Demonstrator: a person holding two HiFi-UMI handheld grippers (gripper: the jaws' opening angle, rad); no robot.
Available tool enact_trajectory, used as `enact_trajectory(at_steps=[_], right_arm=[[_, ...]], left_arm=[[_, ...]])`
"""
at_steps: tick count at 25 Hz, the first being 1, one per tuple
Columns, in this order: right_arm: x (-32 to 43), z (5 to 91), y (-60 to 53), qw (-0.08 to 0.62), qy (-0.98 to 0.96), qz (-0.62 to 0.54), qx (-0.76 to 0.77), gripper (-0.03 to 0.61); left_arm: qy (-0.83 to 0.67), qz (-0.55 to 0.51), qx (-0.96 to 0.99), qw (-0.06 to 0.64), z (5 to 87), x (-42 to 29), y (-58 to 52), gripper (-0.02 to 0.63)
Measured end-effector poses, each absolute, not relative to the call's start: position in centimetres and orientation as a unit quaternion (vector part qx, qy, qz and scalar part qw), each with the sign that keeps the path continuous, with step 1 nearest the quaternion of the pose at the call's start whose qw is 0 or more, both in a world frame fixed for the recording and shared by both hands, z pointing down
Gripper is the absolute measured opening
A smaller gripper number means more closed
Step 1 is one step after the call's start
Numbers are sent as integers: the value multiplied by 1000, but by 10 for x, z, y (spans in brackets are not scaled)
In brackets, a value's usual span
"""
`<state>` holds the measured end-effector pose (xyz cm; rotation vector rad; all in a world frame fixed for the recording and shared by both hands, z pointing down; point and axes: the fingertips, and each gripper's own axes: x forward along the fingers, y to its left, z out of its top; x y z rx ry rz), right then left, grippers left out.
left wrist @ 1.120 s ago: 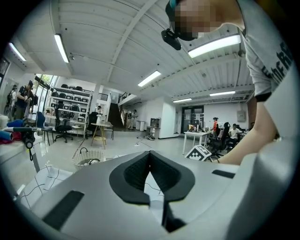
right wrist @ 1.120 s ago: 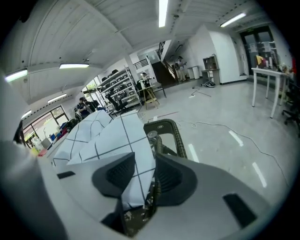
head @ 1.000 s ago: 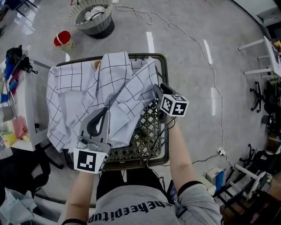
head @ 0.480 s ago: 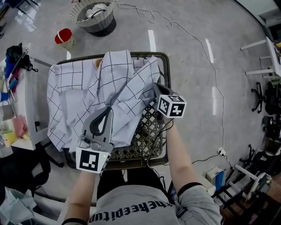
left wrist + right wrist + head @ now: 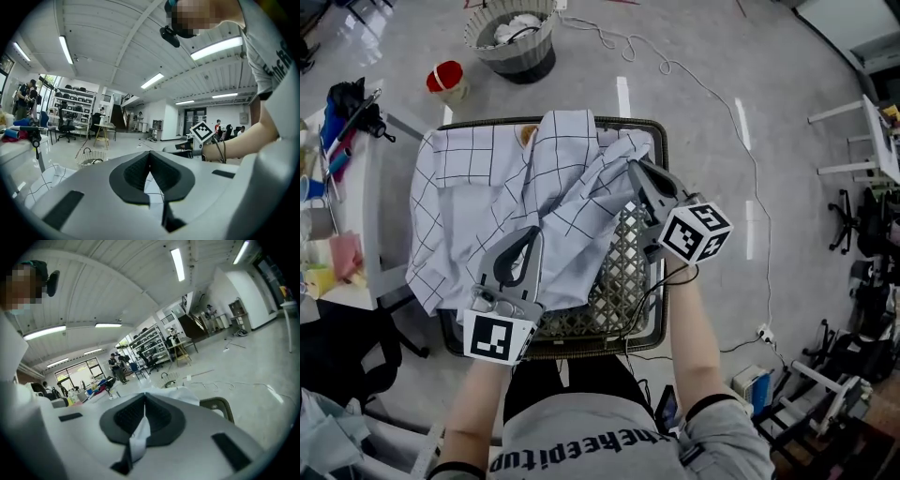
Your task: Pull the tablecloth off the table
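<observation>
Although the tablecloth (image 5: 478, 187) is already crumpled and pushed together, it is not yet off the desk (image 5: 623, 281). It covers the left part and the far part of the woven top and hangs over the left edge. Only the near right part of the top is bare. The right gripper (image 5: 633, 169) is at the right edge of the cloth, near the far right corner of the desk. Its jaws are pressed together on a thin strip of the white cloth, which shows clearly between the pads in the right gripper view. The left gripper (image 5: 528, 234) lies over the middle of the cloth. Its jaws are also pressed together, and a raised fold runs up to its tip, so it seems to pinch the cloth there. I judge that the gathering and gripping are done. The main work is left: to draw the whole cloth clear of the desk.
</observation>
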<state>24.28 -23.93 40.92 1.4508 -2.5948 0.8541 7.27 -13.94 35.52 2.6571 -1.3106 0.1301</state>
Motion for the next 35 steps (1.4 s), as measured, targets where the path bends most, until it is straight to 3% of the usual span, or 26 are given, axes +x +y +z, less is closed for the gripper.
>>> enact_trajectory(at_steps=[9, 21, 28, 33, 34, 35], right_arm=[[141, 332, -265, 51, -900, 197, 385, 9], [15, 312, -306, 85, -932, 158, 315, 9], [-47, 346, -329, 121, -934, 171, 289, 11], [-71, 406, -338, 196, -921, 157, 298, 12], [-75, 419, -336, 214, -919, 156, 293, 27], [-79, 431, -332, 228, -917, 160, 285, 95]], left_arm=[[-457, 30, 884, 87, 346, 29, -126, 14], [-496, 23, 863, 99, 350, -47, -123, 14], [-516, 18, 850, 107, 354, -84, -128, 14], [-529, 18, 840, 118, 362, -106, -128, 14], [-531, 18, 838, 121, 364, -109, -128, 14], [-533, 18, 837, 122, 365, -112, -128, 14]])
